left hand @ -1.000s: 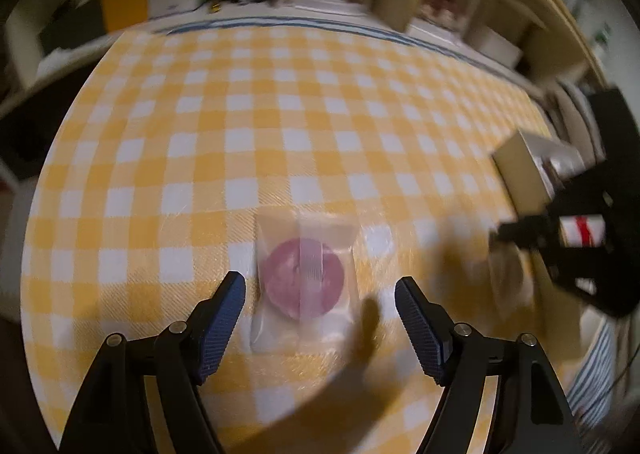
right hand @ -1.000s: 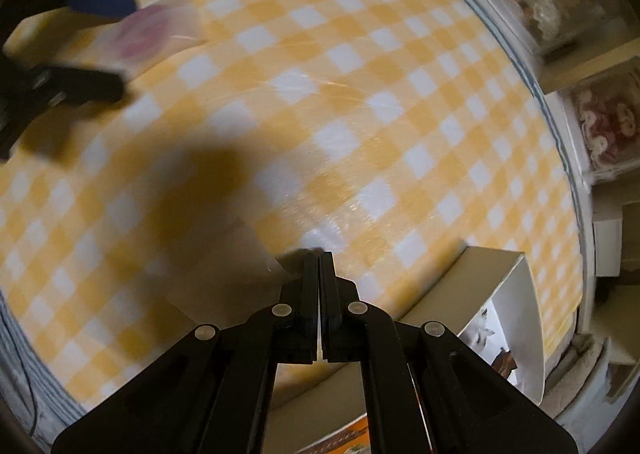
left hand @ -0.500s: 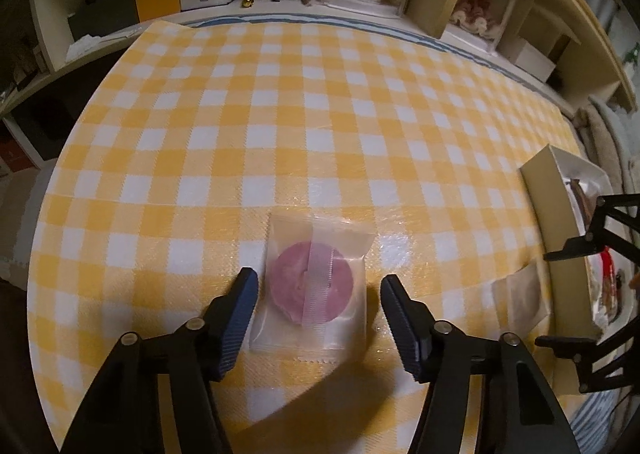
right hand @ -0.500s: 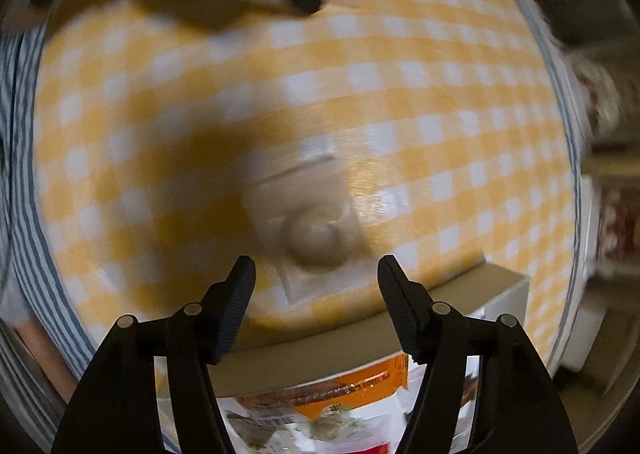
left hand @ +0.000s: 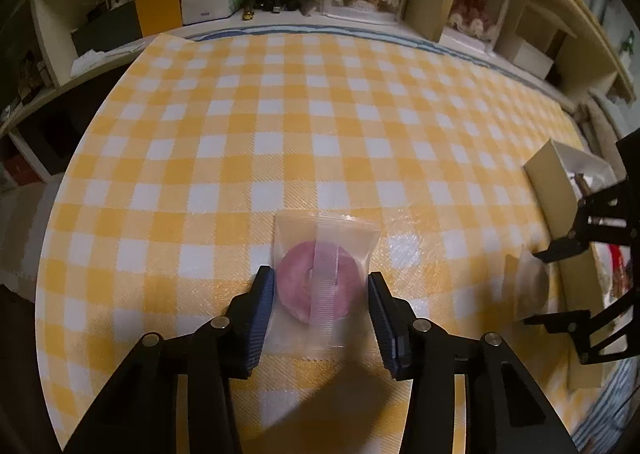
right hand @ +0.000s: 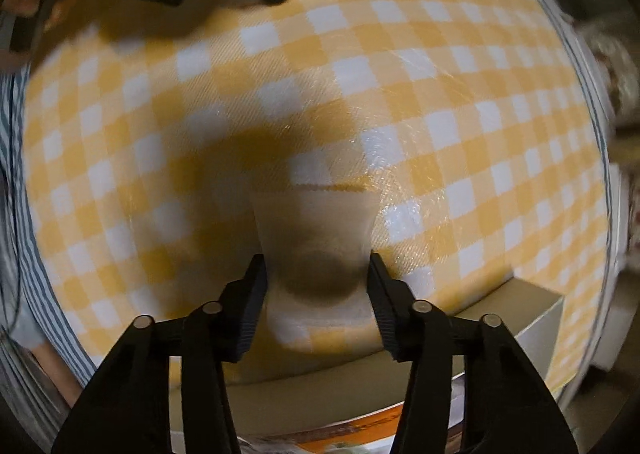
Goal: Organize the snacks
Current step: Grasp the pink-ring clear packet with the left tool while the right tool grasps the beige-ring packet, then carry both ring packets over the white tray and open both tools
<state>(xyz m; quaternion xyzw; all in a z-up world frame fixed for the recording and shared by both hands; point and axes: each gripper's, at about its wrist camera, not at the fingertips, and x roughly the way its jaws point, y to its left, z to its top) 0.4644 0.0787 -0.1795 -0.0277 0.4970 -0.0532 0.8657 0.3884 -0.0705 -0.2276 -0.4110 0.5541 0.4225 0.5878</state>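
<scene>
left gripper (left hand: pixel 320 286) narrowed | pink snack (left hand: pixel 318 288) between fingers | contact unclear

We are holding our left gripper (left hand: pixel 321 296) low and pointing forward, its jaws spread apart, the blue-ribbed fingers (left hand: pixel 262 308) standing to the left and right of a gap. We are holding our right gripper (right hand: pixel 318 286) low too, jaws likewise parted; in the left view it is showing at the far right (left hand: pixel 560 286), angled inward.
</scene>
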